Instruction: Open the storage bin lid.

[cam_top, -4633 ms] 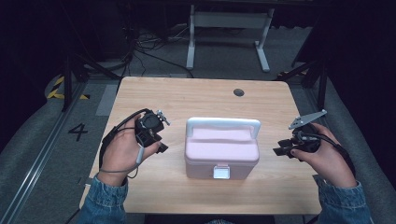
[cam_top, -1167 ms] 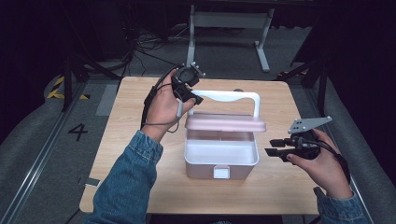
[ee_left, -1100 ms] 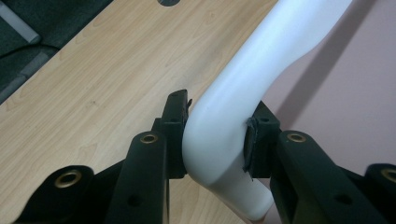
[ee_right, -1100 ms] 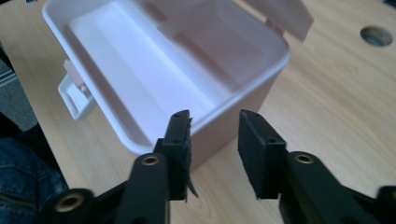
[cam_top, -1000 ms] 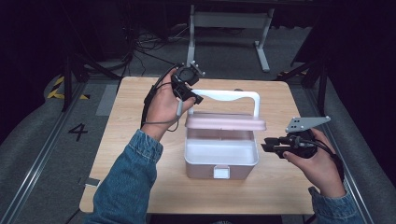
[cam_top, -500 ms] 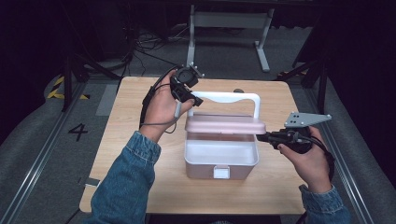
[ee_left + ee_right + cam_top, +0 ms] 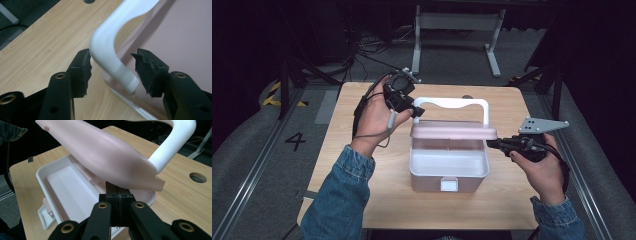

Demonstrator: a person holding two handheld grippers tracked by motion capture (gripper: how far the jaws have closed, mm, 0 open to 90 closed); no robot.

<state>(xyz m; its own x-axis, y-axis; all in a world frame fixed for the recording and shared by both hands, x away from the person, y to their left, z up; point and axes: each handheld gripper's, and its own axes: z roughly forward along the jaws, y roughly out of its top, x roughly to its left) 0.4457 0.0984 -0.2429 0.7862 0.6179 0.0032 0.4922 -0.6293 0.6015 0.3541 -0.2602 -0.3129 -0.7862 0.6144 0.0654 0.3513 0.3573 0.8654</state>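
Observation:
A white box [image 7: 472,176] stands mid-table with its pink lid [image 7: 452,130] raised and its inside bare [image 7: 62,187]. The lid's white handle [image 7: 452,102] rises behind. My left gripper [image 7: 414,111] is at the handle's left corner. In the left gripper view the handle [image 7: 107,52] passes between the jaws of the left gripper [image 7: 112,67], which stands open, one pad just touching it. My right gripper [image 7: 489,143] is shut, and its tips reach under the lid's right edge. In the right gripper view the right gripper [image 7: 117,186] has its tips hidden beneath the pink lid [image 7: 100,150].
A white latch [image 7: 449,185] hangs at the box's front. A round cable hole [image 7: 198,177] lies in the wooden table [image 7: 362,180] behind the box. Dark floor, cables and a metal stand [image 7: 457,30] lie beyond the far edge.
The box was closed at first and its lid is now raised by the handle. Over the last second my right gripper moved left to the lid's right edge. The left gripper barely moved.

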